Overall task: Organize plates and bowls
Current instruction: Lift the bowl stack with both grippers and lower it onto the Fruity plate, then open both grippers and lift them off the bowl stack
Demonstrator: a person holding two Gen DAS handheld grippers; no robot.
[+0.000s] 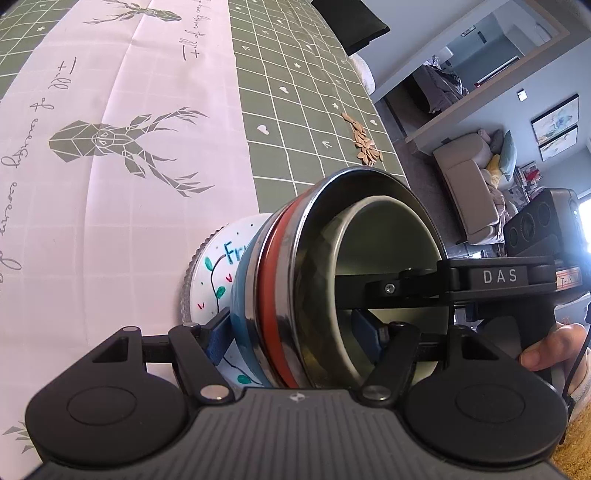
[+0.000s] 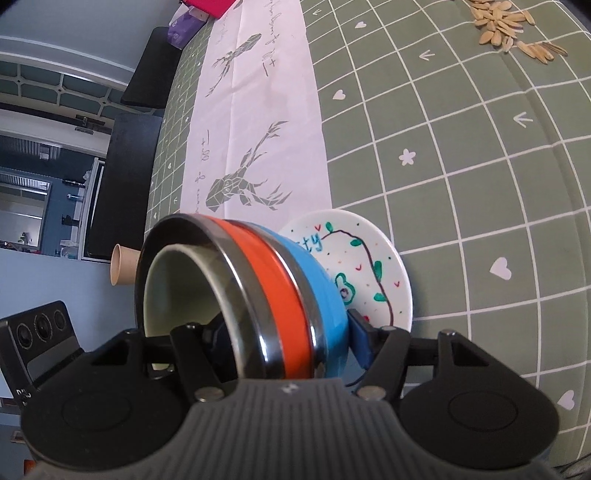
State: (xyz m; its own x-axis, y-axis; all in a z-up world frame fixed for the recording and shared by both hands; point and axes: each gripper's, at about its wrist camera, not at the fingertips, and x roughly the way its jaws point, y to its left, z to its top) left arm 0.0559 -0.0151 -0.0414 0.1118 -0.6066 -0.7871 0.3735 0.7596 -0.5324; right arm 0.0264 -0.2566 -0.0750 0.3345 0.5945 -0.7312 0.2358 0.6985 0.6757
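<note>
Steel-rimmed and nested, the stack of bowls (image 1: pixel 332 280) sits between both sets of tongs: an outer blue bowl (image 2: pixel 321 295), an orange-banded metal one inside it, and a pale grey-green bowl innermost. The stack rests on, or is held against, a white painted plate (image 2: pixel 373 273) with a green vine and lettering, and that plate appears to lie on the bench (image 2: pixel 480 166) under its green checked cloth; whether the plate is lifted with the bowls cannot be told.

The left tongs (image 1: pixel 295 339) straddle one side of the stack, one blue pad outside against the blue bowl and the plate, the other inside the innermost bowl, so they appear clenched on the wall of the stack. The right tongs (image 2: pixel 284 336) do the same from the opposite side, one pad inside and one outside between blue bowl and plate, also grasping the stack as far as the views show. A hand (image 1: pixel 550 350) holds the right tool in the left view.

As a judgement, the sorting looks well advanced: the bowls are already nested and gathered onto the plate. What seems left is to set the whole pile in its final place and release it. A scatter of seeds (image 2: pixel 513 29) lies well apart, and a paper cup (image 2: pixel 123 266) shows beyond the bowls.
</note>
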